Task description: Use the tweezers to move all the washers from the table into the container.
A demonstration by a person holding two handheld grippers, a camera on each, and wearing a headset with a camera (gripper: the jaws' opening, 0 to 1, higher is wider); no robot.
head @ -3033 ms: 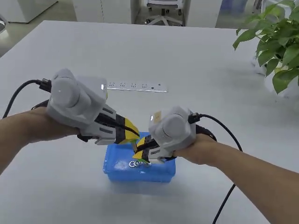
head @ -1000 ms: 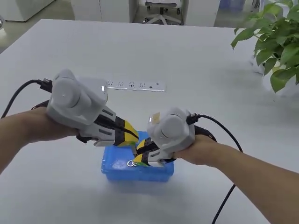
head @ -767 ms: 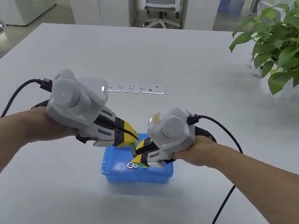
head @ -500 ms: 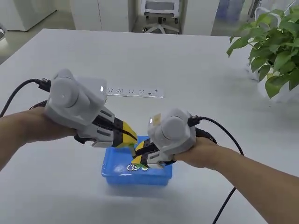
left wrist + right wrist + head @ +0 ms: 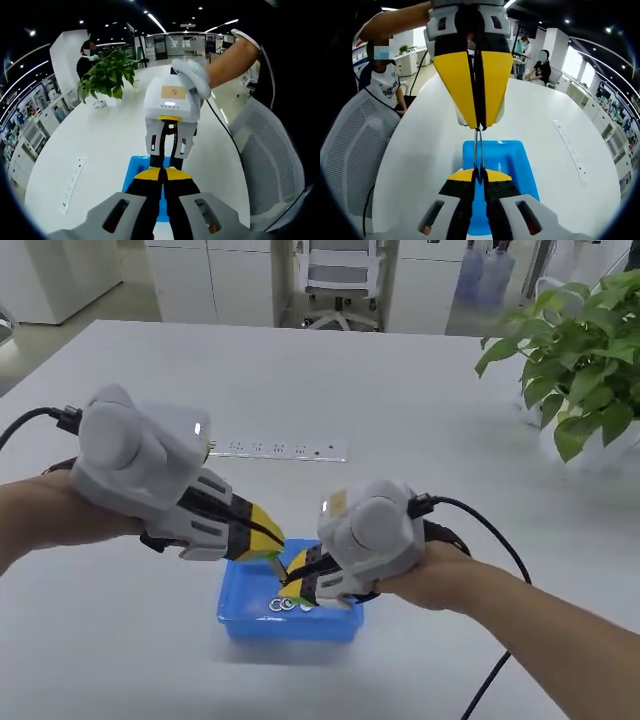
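Fingers [image 5: 462,175] of right gripper [image 5: 479,172] clamp tweezers [image 5: 478,147]; head view adds washers [image 5: 282,604].

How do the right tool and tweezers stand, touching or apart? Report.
Touching. In the right gripper view the tweezers run down into the right tool, whose jaws stand shut on them.

Container [image 5: 285,625] glossy plastic; washers [image 5: 282,604], tweezers [image 5: 477,150] shiny metal; table [image 5: 450,440] matt.

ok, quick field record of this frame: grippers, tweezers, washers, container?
left gripper: fingers shut on tweezers, over the container
right gripper: fingers shut on the tweezers' other end
washers: a few, inside the container
container: blue, open, on the white table
background: power strip, potted plant
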